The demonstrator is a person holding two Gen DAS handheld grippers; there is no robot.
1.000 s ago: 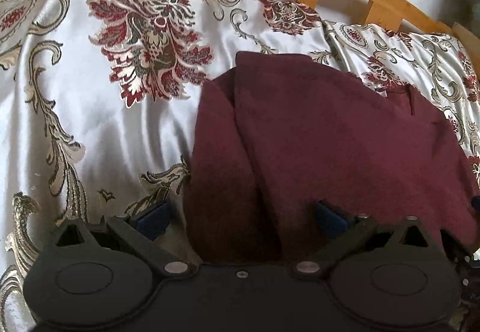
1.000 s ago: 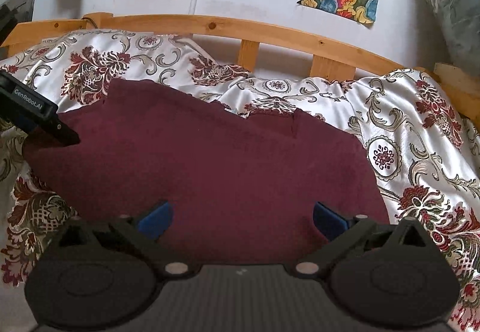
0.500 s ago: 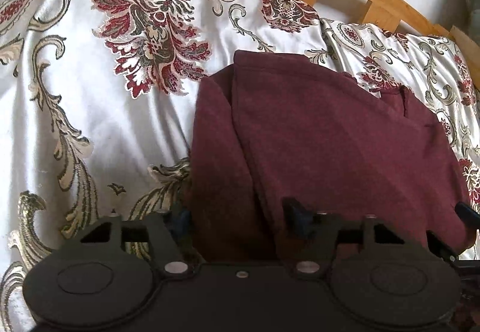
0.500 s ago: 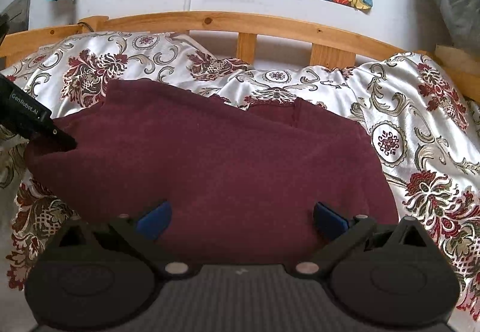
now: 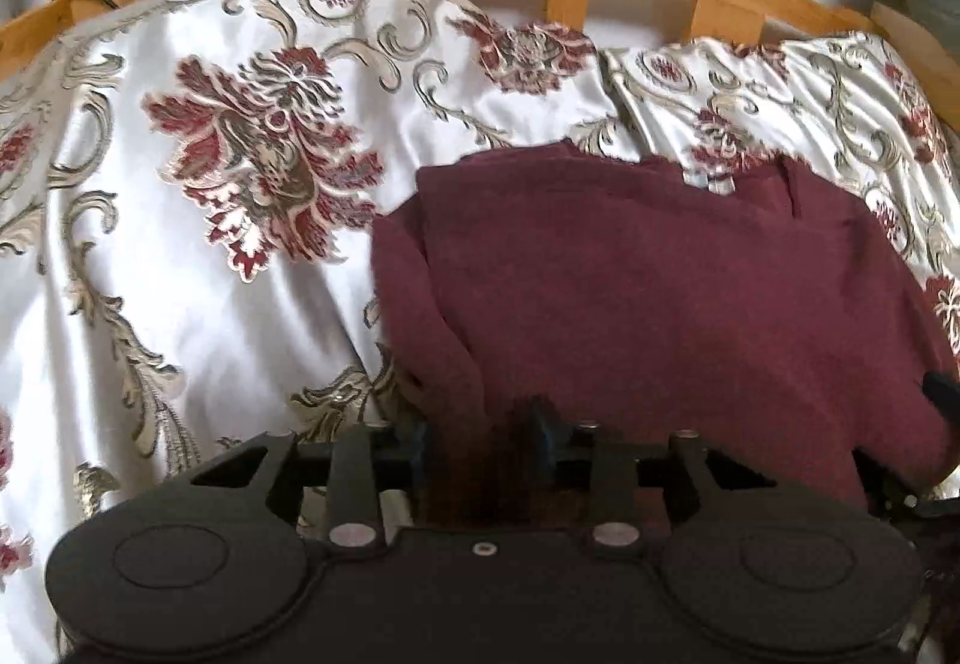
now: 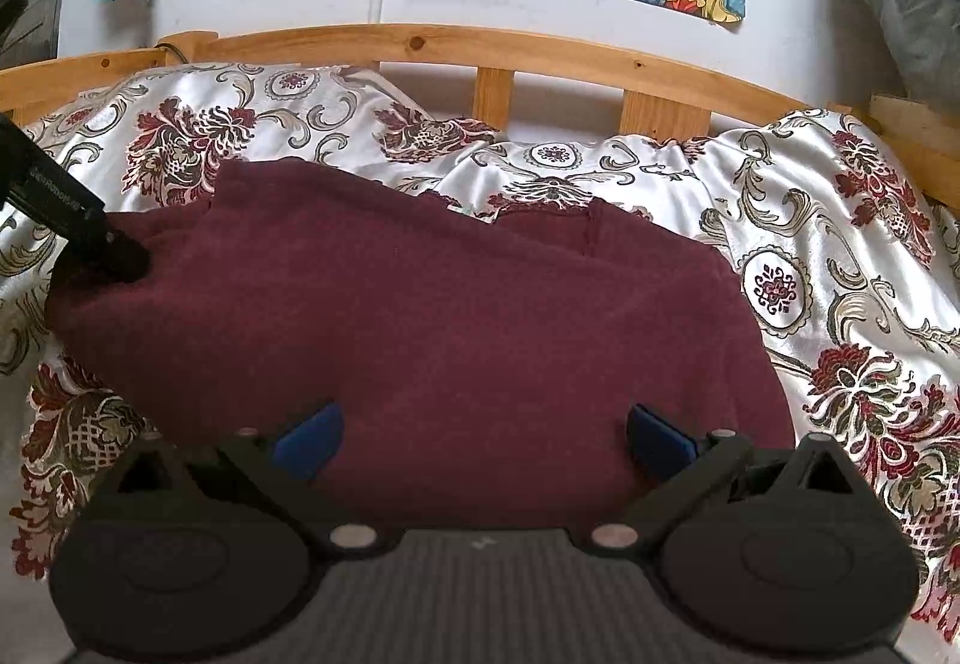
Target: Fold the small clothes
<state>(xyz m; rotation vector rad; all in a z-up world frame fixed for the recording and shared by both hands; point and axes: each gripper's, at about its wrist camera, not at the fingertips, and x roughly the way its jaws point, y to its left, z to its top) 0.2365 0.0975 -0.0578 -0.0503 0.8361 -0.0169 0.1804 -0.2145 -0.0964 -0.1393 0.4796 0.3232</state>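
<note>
On the bed, over a satin floral bedspread [image 5: 180, 304], the maroon garment [image 6: 420, 316] lies spread and partly folded, its far edge near the wooden bed rail [image 6: 480, 43]. Left tool [image 5: 480, 442]: its jaws have just been closing and now stand narrow, pinching a bunched fold at the garment's near left corner; fabric is plainly caught between the pads. The right wrist view confirms this tool at the garment's left edge, with cloth drawn up toward it. Right tool [image 6: 480, 433]: jaws stand wide, poised over the near hem of the garment, nothing gripped. Risks, as judged: the left grip takes a thick bunch rather than a single clean edge, so layers may slip out unevenly when lifted, leaving a skewed fold. With only one corner held, a lift would drag the garment sideways and pull apart the fold already laid. The slick bedspread may also let the whole piece slide or ruck up beneath it.
</note>
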